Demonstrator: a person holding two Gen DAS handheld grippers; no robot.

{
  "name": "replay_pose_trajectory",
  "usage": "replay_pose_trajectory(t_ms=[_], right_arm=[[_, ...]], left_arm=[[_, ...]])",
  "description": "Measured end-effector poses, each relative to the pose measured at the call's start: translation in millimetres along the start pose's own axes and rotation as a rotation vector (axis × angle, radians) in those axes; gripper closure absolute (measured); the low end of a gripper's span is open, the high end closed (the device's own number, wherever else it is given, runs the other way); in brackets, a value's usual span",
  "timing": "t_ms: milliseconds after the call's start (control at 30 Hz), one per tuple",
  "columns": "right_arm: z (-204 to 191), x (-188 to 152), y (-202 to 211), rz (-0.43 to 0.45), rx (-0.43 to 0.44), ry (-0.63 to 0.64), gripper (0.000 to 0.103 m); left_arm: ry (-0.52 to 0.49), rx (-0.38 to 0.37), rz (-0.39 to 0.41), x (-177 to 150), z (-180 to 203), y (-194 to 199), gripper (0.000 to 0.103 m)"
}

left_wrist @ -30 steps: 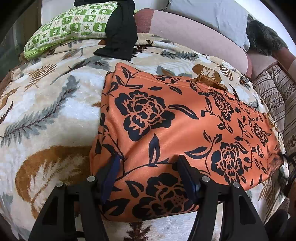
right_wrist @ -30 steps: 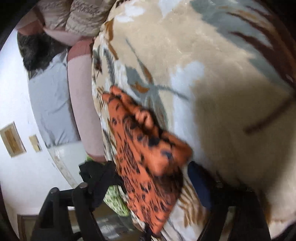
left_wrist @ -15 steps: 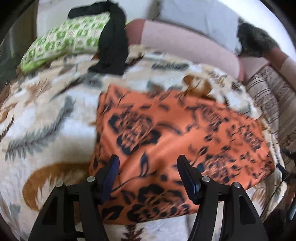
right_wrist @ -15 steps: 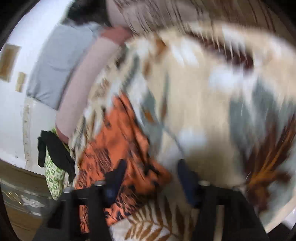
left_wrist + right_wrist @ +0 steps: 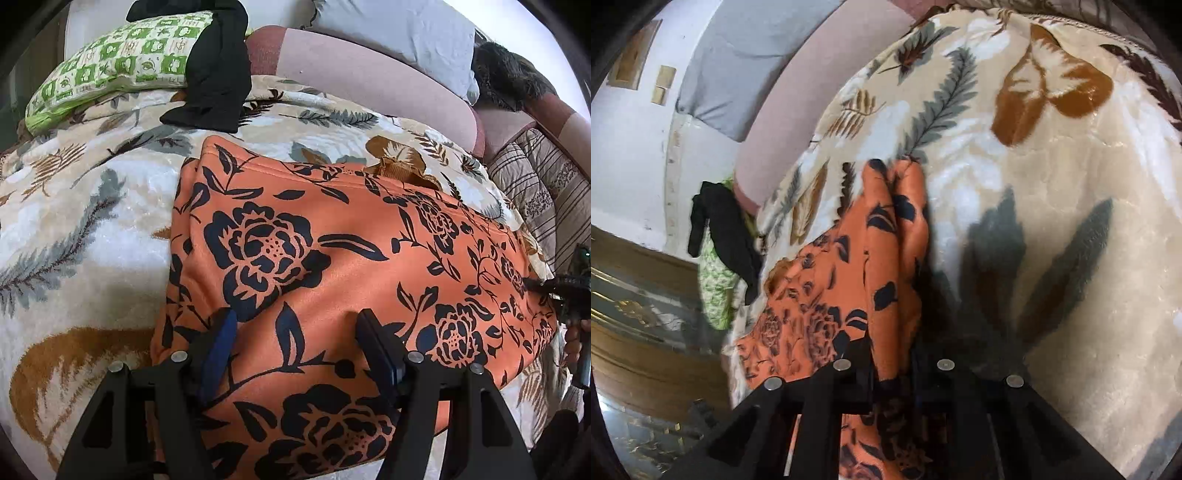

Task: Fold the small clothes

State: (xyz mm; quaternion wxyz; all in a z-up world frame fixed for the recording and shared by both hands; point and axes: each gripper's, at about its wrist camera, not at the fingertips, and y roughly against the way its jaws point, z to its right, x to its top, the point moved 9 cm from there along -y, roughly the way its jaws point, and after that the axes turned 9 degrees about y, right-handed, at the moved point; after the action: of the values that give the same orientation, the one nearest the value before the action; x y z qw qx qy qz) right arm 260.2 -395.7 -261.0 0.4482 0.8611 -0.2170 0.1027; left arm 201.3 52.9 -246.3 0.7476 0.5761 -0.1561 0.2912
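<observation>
Orange floral garment [image 5: 332, 258] lies on a leaf-print blanket [image 5: 92, 240]; left gripper [image 5: 295, 332] spread wide over it, right gripper [image 5: 892, 365] pinching its edge.

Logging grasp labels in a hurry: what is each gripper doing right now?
Left gripper: open, fingers apart over the orange floral garment, gripping nothing.
Right gripper: shut on the garment's edge.

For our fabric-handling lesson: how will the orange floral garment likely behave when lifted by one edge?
Probably floppy: the orange floral garment bunches into folds where the right claw pinches it. Likely light and a bit slippery, judging by its smooth sheen.
</observation>
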Motion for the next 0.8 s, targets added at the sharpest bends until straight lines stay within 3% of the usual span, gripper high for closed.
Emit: replay_pose_trajectory(t_ms=[67, 133, 200, 233, 267, 300, 333, 367, 433, 467, 533, 600, 633, 700, 733, 767, 800], right_arm=[[-4, 3, 4, -0.005, 0.016, 0.012, 0.077], [-6, 19, 23, 0.073, -0.006, 0.016, 0.069], [-8, 39, 35, 0.139, -0.038, 0.020, 0.027], [-7, 45, 33, 0.148, -0.051, 0.027, 0.023], [-6, 50, 26, 0.131, -0.053, 0.035, 0.023], [-3, 55, 9, 0.071, -0.020, 0.033, 0.031], [3, 56, -3, 0.026, 0.023, -0.019, 0.051], [11, 56, -12, -0.007, 0.060, -0.089, 0.092], [7, 64, -5, 0.060, 0.031, -0.092, 0.092], [4, 65, 0, 0.084, -0.008, -0.063, 0.092], [-5, 63, 4, 0.091, -0.173, 0.037, 0.085], [-8, 59, 15, 0.086, -0.331, 0.118, 0.052], [-12, 58, 26, 0.117, -0.388, 0.142, 0.042], [-30, 54, 45, 0.189, -0.376, 0.182, 0.039], [-46, 47, 52, 0.219, -0.325, 0.208, 0.039], [-64, 37, 56, 0.230, -0.273, 0.238, 0.039], [-79, 29, 52, 0.220, -0.239, 0.266, 0.039]], left_arm=[[0.004, -0.007, -0.002, 0, 1, 1, 0.034], [0.011, -0.023, -0.007, 2, 0, 1, 0.035], [0.005, -0.026, -0.006, 2, 0, 0, 0.034], [0.003, -0.024, -0.004, 2, 0, 0, 0.034], [0.003, -0.023, 0.003, 2, 1, 0, 0.034], [0.001, -0.021, 0.008, 2, 1, 0, 0.034], [-0.004, -0.019, 0.007, 2, 2, 0, 0.034], [-0.008, -0.020, 0.000, 2, 2, 1, 0.034], [0.024, -0.029, -0.005, 9, 0, 14, 0.034], [0.053, -0.047, 0.029, 18, -4, 27, 0.034], [0.097, -0.046, 0.075, 33, -17, 42, 0.034], [0.178, -0.050, 0.071, 38, -41, 49, 0.032], [0.209, -0.050, 0.045, 36, -50, 46, 0.032], [0.262, -0.052, -0.049, 22, -68, 27, 0.036], [0.281, -0.034, -0.093, 14, -76, 17, 0.065], [0.294, -0.015, -0.110, 7, -83, 12, 0.066], [0.318, -0.052, -0.090, 9, -85, 16, 0.072]])
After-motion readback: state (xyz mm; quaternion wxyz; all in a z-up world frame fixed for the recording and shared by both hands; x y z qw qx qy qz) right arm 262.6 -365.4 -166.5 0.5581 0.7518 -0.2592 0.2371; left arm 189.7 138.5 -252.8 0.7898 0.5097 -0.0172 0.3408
